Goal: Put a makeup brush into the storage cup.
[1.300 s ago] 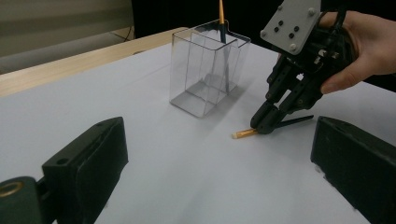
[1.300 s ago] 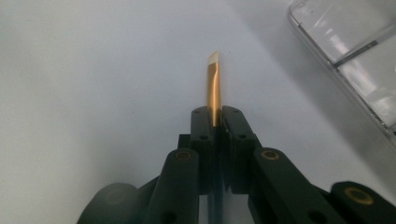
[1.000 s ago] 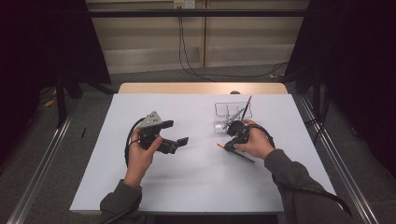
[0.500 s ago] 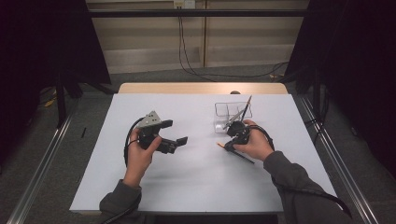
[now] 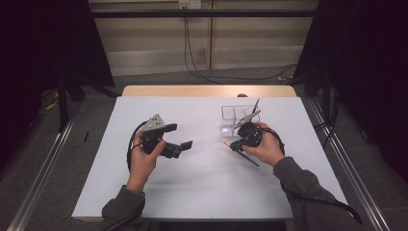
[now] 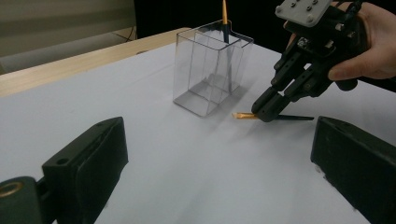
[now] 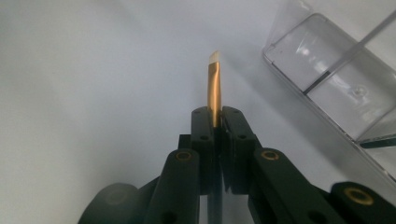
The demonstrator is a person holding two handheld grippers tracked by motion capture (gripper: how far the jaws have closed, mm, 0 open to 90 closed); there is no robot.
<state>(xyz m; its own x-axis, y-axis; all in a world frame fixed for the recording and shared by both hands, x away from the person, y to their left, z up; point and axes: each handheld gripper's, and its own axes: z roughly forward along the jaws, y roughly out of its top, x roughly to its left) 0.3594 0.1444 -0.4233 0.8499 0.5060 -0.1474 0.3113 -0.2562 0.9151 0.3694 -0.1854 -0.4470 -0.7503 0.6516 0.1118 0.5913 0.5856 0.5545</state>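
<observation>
- The counter (image 5: 202, 187) is being covered by a white sheet, with a strip of bare wood left showing along its far edge.
- A clear box (image 6: 212, 65), split into compartments, is being kept upright on the right half of the counter; in the high view it is standing just beyond the right tool.
- A second brush (image 6: 224, 18) is being held upright in a far compartment of the box, its orange handle sticking up above the rim.
- The left tool (image 5: 179, 143) is being held in the left hand (image 5: 142, 161) above the left half of the counter, well apart from the box. Its jaws are being kept wide open, and nothing is being gripped between them.
- The right tool (image 5: 235, 146) is being held in the right hand (image 5: 267, 149), just in front of the box and pointed down and toward the middle of the counter. Its jaws are being pressed fully together on a brush (image 7: 214, 84).
- The brush is being clamped at its gold ferrule, with its pale angled tip sticking out past the jaws and its thin dark handle trailing back under the hand.
- In the left gripper view the brush is being held low and almost level, its tip at or just over the sheet; whether contact is being made cannot be told.
</observation>
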